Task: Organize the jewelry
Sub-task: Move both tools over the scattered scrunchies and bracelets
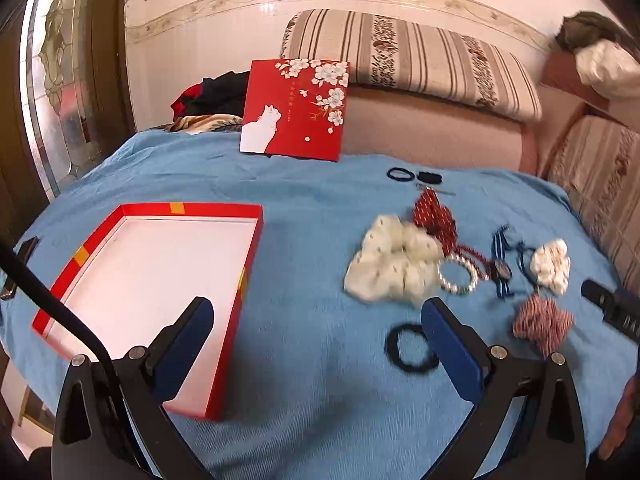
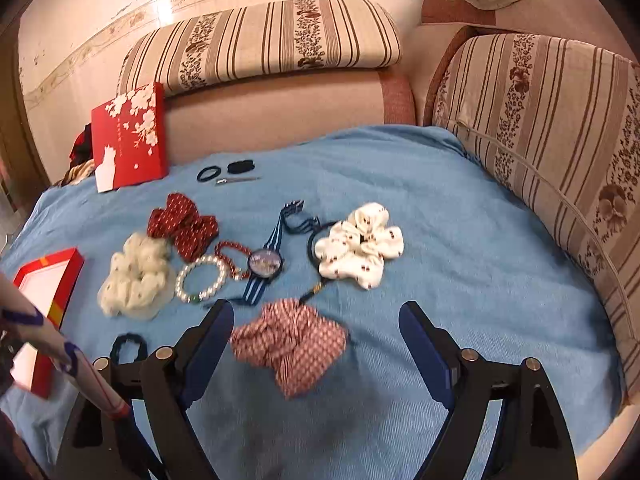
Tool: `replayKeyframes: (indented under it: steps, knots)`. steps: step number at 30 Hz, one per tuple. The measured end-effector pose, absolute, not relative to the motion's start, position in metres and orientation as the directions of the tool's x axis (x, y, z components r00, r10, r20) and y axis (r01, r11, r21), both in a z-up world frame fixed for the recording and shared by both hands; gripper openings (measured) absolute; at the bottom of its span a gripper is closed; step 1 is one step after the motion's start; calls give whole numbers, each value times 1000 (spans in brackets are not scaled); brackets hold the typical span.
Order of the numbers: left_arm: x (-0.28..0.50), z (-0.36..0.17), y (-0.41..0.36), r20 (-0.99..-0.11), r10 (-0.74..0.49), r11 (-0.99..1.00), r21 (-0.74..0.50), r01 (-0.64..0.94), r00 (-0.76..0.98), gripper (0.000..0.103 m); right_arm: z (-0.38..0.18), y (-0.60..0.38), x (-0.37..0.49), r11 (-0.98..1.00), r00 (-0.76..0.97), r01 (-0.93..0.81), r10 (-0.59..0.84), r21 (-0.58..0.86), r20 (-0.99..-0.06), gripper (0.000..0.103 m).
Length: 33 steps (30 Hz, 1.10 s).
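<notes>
My left gripper [image 1: 318, 304] is open above the blue cloth, with nothing between its fingers. The open red box [image 1: 248, 264] lies to its left and a black hair tie [image 1: 408, 346] beside its right finger. A cream scrunchie [image 1: 392, 264], pearl bracelet [image 1: 458, 276] and striped-strap watch [image 1: 502, 268] lie beyond. My right gripper [image 2: 316, 307] is open, and a pink checked scrunchie [image 2: 292, 340] lies loose on the cloth between its fingers, untouched by the pads. Farther off are a white cherry-print scrunchie [image 2: 360, 246], the watch [image 2: 264, 262], a red bead bracelet [image 2: 232, 250] and a red scrunchie [image 2: 182, 222].
The red box lid [image 1: 294, 108] with a white cat leans against the sofa at the back. Small black hair ties [image 2: 228, 170] and a hairpin lie near it. Striped cushions [image 2: 540, 140] border the cloth at the right and back. A patterned sleeve [image 2: 60, 344] crosses the lower left.
</notes>
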<state>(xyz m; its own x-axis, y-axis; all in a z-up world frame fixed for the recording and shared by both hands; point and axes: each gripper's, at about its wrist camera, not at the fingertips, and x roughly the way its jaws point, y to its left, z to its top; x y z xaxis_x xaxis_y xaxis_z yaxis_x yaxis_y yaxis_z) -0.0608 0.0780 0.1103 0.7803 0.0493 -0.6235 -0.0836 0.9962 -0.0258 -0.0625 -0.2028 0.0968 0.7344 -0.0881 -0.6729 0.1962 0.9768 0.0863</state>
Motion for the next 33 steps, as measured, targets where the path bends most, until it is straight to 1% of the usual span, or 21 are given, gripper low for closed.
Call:
replayKeyframes:
  steps: [3, 5, 9, 12, 17, 20, 22, 23, 26, 30, 33]
  knots:
    - [-44, 112, 78, -626, 42, 996, -33, -80, 779, 103, 84, -200, -59, 977, 729, 206, -111, 62, -676, 88]
    - [-39, 112, 77, -616, 42, 997, -21, -69, 787, 103, 82, -198, -56, 981, 725, 182, -84, 72, -683, 88]
    - [-41, 107, 74, -596, 53, 998, 0, -66, 802, 103, 82, -179, -58, 990, 746, 136, -116, -20, -656, 88]
    - [-39, 100, 73, -627, 12, 999, -22, -33, 779, 103, 77, -174, -54, 993, 735, 115, -99, -21, -671, 88]
    - [-32, 83, 66, -663, -8, 999, 21, 30, 749, 102, 66, -178, -44, 992, 697, 126, -68, 29, -714, 88]
    - [-32, 77, 65, -679, -73, 997, -27, 75, 730, 90, 64, -184, -43, 988, 690, 143, -54, 63, -722, 88]
    - [-31, 74, 62, -694, -109, 993, -48, 106, 712, 88, 63, -185, -42, 987, 682, 147, -48, 72, -729, 88]
    - [-30, 72, 61, -699, -106, 993, -43, 106, 707, 88, 62, -184, -42, 987, 680, 144, -44, 75, -732, 88]
    - [-27, 72, 62, -688, -12, 998, 35, 51, 726, 81, 63, -181, -43, 989, 683, 135, -46, 64, -729, 88]
    - [-19, 71, 75, -680, 105, 992, 119, -33, 725, 78, 64, -176, -44, 991, 692, 127, -67, 30, -719, 88]
    - [-12, 65, 86, -691, 175, 983, 166, -82, 702, 78, 64, -175, -44, 992, 691, 123, -60, 35, -720, 88]
